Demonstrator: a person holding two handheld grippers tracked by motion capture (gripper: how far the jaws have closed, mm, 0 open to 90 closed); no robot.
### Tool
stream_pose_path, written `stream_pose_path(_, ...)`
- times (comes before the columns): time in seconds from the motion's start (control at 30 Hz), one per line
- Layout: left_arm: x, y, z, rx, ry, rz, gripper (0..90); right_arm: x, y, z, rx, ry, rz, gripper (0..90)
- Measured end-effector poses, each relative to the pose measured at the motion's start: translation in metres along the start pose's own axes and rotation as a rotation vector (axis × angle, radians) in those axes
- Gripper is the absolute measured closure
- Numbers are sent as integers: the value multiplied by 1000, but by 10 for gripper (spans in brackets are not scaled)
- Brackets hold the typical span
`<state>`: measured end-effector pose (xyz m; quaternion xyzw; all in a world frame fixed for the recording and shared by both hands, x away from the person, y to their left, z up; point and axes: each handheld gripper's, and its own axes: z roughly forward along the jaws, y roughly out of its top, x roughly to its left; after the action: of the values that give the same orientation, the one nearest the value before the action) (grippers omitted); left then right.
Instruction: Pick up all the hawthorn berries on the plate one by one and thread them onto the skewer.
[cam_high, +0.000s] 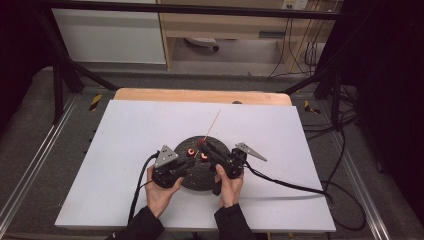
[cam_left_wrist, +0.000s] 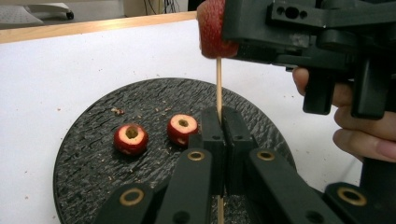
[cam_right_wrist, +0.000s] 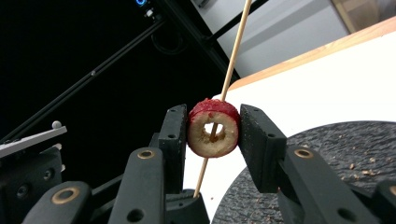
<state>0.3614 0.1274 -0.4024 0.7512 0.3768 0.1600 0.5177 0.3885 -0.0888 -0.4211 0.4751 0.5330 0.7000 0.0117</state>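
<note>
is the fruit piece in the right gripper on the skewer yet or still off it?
On it. The skewer passes through the cored hole of the fruit piece, which the right gripper clamps; the left gripper pinches the stick lower down.

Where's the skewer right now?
The skewer stands upright above the black plate, pinched low in the left gripper. It runs through the red fruit ring clamped in the right gripper.

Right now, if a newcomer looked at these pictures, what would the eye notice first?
First, the red cored fruit ring clamped in the right gripper, with a thin wooden skewer running through its hole. Below, the left gripper pinches that skewer upright over a round black plate, where two more fruit pieces lie.
</note>
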Motion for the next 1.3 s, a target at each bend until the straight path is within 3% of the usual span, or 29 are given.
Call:
stream_pose_path(0.67, 2, -2, 3, 15, 0, 10, 885, -1, -6, 0, 93, -7, 4, 616)
stream_pose_path(0.87, 10, -6, -9, 20, 6, 13, 885, 1, 3, -5, 126, -30, -61, 442)
stream_pose_path(1.03, 20, -13, -21, 38, 16, 12, 885, -2, 11, -12, 182, -56, -140, 231)
stream_pose_path(1.2, 28, -20, -33, 70, 20, 37, 884, -7, 17, -18, 259, -78, -210, 90)
stream_pose_path(1.3, 32, -24, -42, 85, 26, 46, 884, -10, 19, -21, 311, -91, -250, 51)
